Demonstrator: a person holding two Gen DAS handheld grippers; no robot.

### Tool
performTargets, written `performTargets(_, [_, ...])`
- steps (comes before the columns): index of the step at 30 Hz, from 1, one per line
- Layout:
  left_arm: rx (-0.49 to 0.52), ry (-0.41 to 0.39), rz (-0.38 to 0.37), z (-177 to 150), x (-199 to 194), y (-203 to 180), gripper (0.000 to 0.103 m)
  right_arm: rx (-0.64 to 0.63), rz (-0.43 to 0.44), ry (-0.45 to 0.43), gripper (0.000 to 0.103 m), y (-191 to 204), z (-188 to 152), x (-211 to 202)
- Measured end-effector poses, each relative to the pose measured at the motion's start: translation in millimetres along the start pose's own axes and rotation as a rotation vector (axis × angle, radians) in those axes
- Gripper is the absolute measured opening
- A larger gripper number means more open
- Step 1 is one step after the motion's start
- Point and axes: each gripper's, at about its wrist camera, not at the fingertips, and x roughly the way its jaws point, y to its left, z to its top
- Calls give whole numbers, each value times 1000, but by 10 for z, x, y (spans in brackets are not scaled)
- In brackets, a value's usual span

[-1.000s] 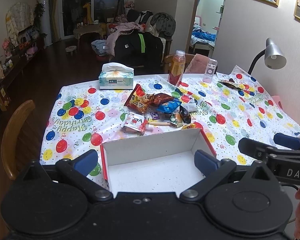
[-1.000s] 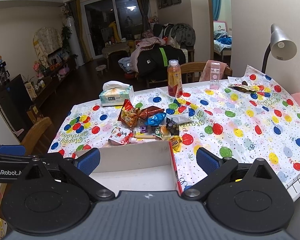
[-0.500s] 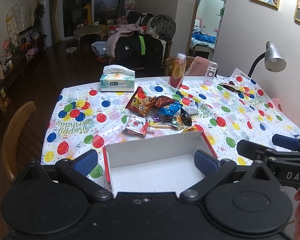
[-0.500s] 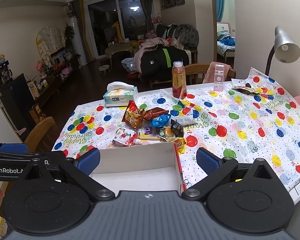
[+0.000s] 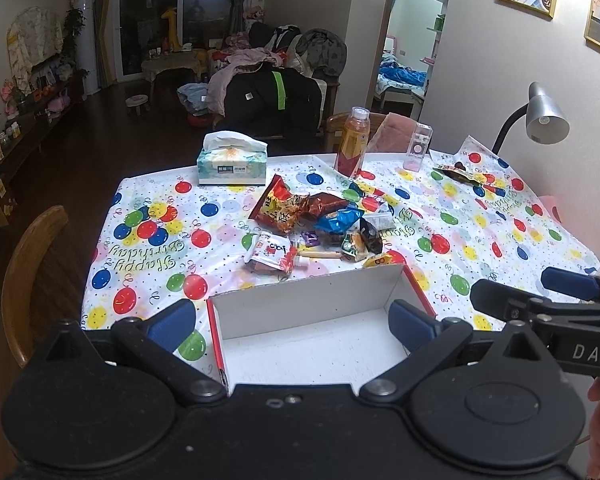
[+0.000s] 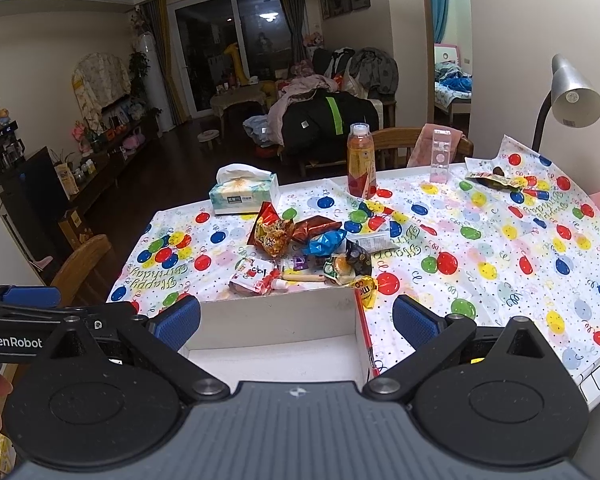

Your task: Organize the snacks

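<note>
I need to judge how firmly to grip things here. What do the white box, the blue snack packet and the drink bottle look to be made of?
White box: probably matte cardboard, with thin flat walls and a red edge. Blue snack packet: glossy crinkled foil or plastic film with bright highlights. Drink bottle: seemingly clear plastic, with a white cap and a printed label.

"Happy Birthday" is showing upside down on the balloon-print tablecloth (image 5: 148,256), and again near its far right corner. "GenRobot" is reading white on the left gripper (image 6: 15,341), and "DAS" on the right gripper (image 5: 592,353). Snack packet lettering is staying too small to make out.
</note>
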Motion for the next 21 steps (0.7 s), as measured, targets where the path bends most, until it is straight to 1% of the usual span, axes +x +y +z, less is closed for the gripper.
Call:
performTargets(10, [-1,6,-9,10,40,20,103,4,-4,6,103,17,9,37])
performTargets(14, [-3,11,3,60,156,-13,103,2,21,14,103,17,61,94])
performTargets(17, [-9,19,10,121,274,-41,103,-4,48,25,103,-66,123,174])
performTargets(18, [-10,22,14,141,310,-57,103,-5,59,32,103,-147,158,236])
performTargets(21, [-19,36,18,190,466,-81,103,-18,66,45,103,-268,232,375])
